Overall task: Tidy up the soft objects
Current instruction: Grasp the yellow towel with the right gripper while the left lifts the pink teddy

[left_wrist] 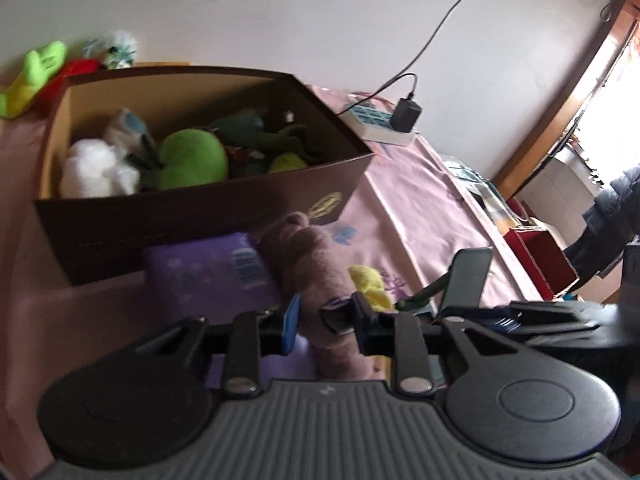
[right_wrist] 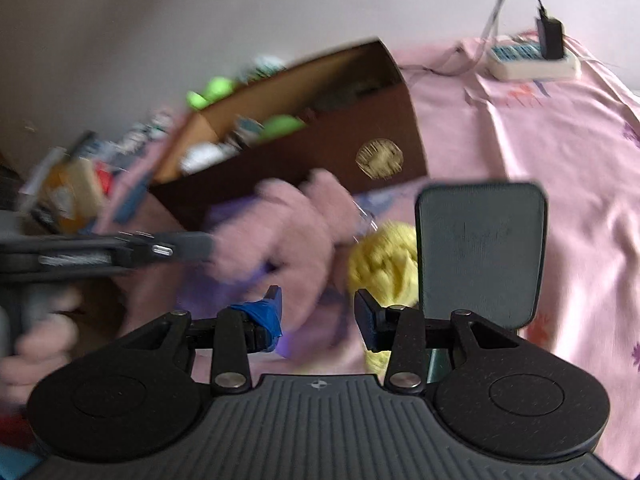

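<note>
A pink bedsheet (left_wrist: 404, 200) runs to a white wall, and in the left wrist view the brown box (left_wrist: 200, 216) of plush toys fills the far left, bare sheet lying open to its right as far as the power strip (left_wrist: 380, 124); the left gripper (left_wrist: 310, 320), angled downward, is clamped on a mauve plush toy (left_wrist: 316, 264) that lies just before the box, beside a purple packet (left_wrist: 204, 276). In the blurred right wrist view the same box (right_wrist: 320, 152) stands far left of centre with open sheet (right_wrist: 560, 160) to the right; the right gripper (right_wrist: 318, 312) tilts down with its jaws narrowly parted and nothing visibly pinched, the mauve toy (right_wrist: 280, 232) and a yellow plush (right_wrist: 380, 264) just beyond its tips, while a hand (right_wrist: 36, 344) at the near left carries the left gripper (right_wrist: 200, 246) onto the mauve toy.
</note>
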